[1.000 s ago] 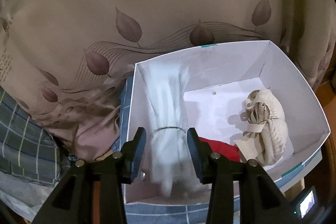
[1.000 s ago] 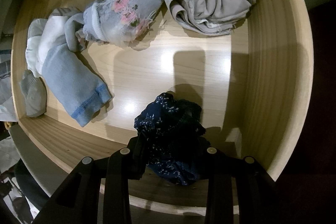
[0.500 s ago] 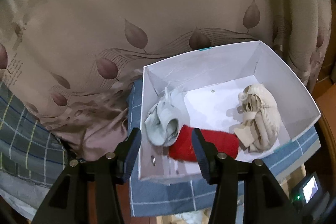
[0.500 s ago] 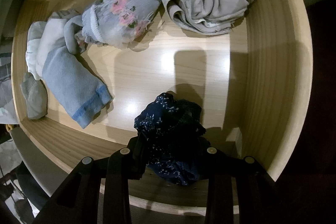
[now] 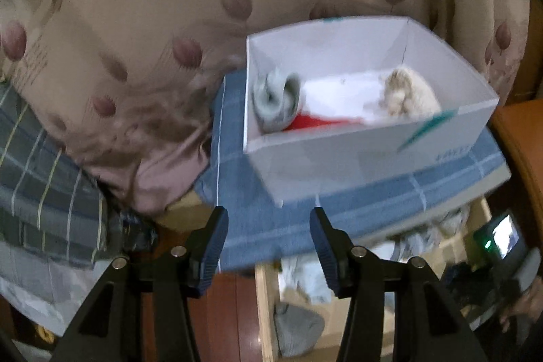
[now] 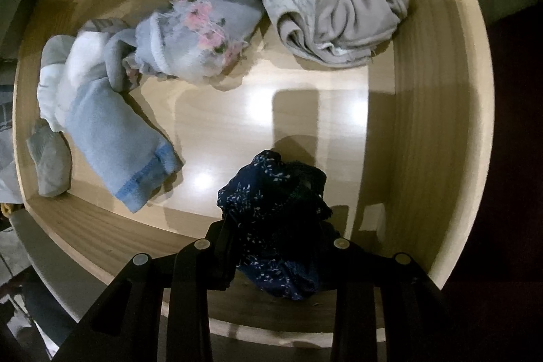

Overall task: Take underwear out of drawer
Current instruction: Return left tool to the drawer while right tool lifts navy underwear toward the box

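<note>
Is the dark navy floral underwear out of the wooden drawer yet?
Not yet: right gripper is shut on dark navy floral underwear, above the wooden drawer floor.

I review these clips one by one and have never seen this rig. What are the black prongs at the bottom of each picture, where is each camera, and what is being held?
The prongs are the two fingers of a hand-held gripper; a person carries one in each hand, with a fisheye camera looking along the fingers.

Left view: the left hand-held gripper is open and empty, in front of a white box holding a pale grey roll, something red and a cream bundle.

Right view: the right hand-held gripper is shut on dark blue patterned underwear above a wooden drawer with other garments lying inside.
</note>
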`<action>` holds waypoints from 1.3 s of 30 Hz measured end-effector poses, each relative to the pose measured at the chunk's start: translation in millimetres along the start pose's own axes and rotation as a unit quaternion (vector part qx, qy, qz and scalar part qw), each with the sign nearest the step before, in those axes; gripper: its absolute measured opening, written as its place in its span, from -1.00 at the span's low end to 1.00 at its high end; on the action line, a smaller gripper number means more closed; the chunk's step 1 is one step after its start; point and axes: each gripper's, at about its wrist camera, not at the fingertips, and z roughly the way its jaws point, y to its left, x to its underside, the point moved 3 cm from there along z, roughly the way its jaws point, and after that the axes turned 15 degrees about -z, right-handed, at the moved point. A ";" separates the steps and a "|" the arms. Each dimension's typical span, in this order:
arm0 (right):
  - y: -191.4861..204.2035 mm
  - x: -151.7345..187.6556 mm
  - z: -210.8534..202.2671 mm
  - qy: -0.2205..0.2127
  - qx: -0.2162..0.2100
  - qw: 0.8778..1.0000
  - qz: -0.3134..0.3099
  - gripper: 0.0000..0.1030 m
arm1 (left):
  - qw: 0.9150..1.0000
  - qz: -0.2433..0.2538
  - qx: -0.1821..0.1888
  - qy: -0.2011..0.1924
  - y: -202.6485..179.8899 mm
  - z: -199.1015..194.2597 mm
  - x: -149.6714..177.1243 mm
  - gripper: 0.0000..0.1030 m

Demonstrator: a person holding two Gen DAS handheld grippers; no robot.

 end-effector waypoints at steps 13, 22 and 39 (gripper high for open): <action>0.1 -0.4 -41.7 -0.077 0.008 0.997 0.010 -0.42 | 0.990 -0.130 -0.026 0.056 47.6 35.9 101.4 -0.01; 11.4 0.7 -89.7 -0.175 0.050 0.983 -0.018 -0.42 | 0.990 -0.120 -0.033 0.066 22.9 49.7 137.9 -0.01; 18.2 3.0 -178.1 -0.278 0.076 0.956 -0.045 -0.43 | 0.988 -0.144 -0.029 0.045 26.6 43.7 143.3 -0.01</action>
